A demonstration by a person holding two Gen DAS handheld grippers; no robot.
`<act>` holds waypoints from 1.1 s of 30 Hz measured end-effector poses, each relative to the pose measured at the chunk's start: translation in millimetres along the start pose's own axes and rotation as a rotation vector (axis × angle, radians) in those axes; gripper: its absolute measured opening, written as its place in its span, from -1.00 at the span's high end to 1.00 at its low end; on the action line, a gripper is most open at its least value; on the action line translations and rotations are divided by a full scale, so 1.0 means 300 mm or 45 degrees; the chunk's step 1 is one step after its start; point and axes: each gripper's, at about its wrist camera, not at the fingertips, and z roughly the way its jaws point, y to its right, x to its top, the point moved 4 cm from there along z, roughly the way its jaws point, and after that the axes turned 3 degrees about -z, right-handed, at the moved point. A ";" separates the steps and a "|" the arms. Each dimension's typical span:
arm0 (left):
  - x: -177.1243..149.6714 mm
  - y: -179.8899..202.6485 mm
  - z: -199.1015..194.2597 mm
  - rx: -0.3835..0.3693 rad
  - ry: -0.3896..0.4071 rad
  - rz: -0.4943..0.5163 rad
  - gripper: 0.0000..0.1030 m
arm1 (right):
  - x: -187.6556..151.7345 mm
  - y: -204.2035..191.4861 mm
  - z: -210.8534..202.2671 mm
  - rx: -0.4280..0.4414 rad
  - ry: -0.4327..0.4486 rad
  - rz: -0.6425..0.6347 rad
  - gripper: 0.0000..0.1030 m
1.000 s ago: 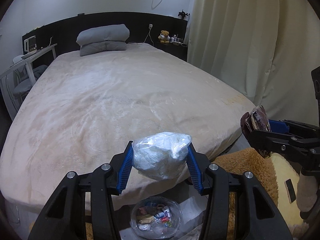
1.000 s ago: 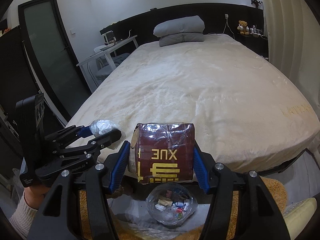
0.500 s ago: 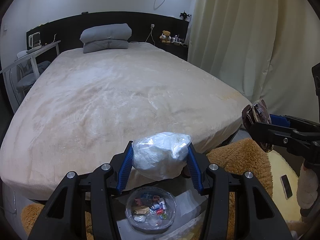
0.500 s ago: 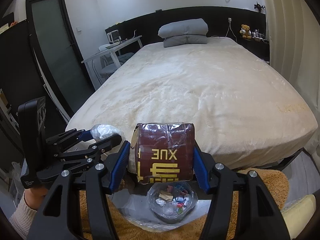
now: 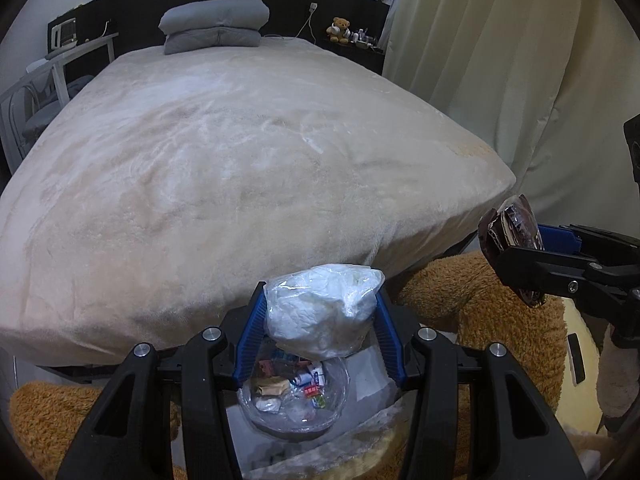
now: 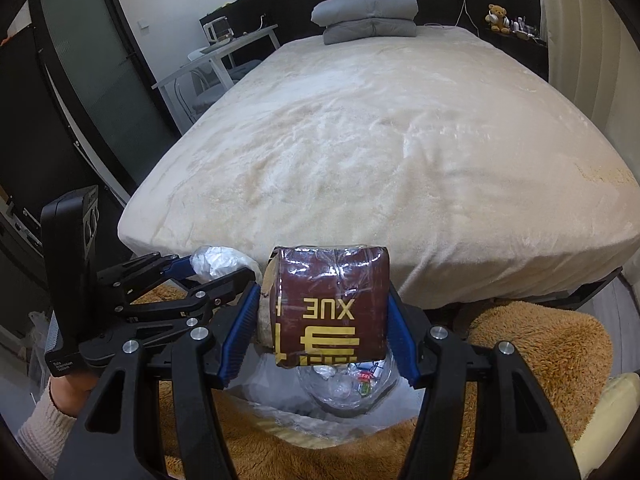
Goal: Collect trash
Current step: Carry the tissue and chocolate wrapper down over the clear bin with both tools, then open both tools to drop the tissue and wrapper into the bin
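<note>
While clamped between left gripper (image 5: 320, 320) pads, crumpled bag (image 5: 322, 312), above trash bowl (image 5: 294, 400).

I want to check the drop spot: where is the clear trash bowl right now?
In the left wrist view the clear trash bowl sits low at centre, under the white plastic bag held by the left gripper, on the brown plush rug by the bed.

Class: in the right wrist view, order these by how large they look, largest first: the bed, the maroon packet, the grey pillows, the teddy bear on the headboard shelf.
1. Bed.
2. Maroon packet, though it sits close to the camera, which inflates it.
3. Grey pillows, far off, so probably bigger in reality than the packet.
4. Teddy bear.
</note>
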 end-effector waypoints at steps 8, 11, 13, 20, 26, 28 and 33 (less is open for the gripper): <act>-0.093 -0.074 0.179 -0.022 -0.169 -0.055 0.05 | -0.057 0.035 0.185 0.021 -0.182 0.039 -0.15; -0.129 -0.098 0.239 -0.029 -0.227 -0.075 0.05 | -0.069 0.051 0.245 0.021 -0.239 0.053 -0.15; -0.151 -0.112 0.277 -0.036 -0.267 -0.092 0.05 | -0.076 0.059 0.281 0.020 -0.273 0.060 -0.15; -0.235 -0.154 0.393 -0.058 -0.400 -0.141 0.05 | -0.114 0.099 0.401 0.021 -0.394 0.103 -0.15; -0.295 -0.174 0.482 -0.078 -0.499 -0.179 0.05 | -0.158 0.132 0.497 0.020 -0.497 0.141 -0.15; -0.314 -0.179 0.507 -0.082 -0.528 -0.186 0.05 | -0.167 0.143 0.525 0.021 -0.525 0.152 -0.15; -0.346 -0.213 0.556 -0.084 -0.590 -0.208 0.05 | -0.181 0.169 0.581 0.014 -0.571 0.167 -0.15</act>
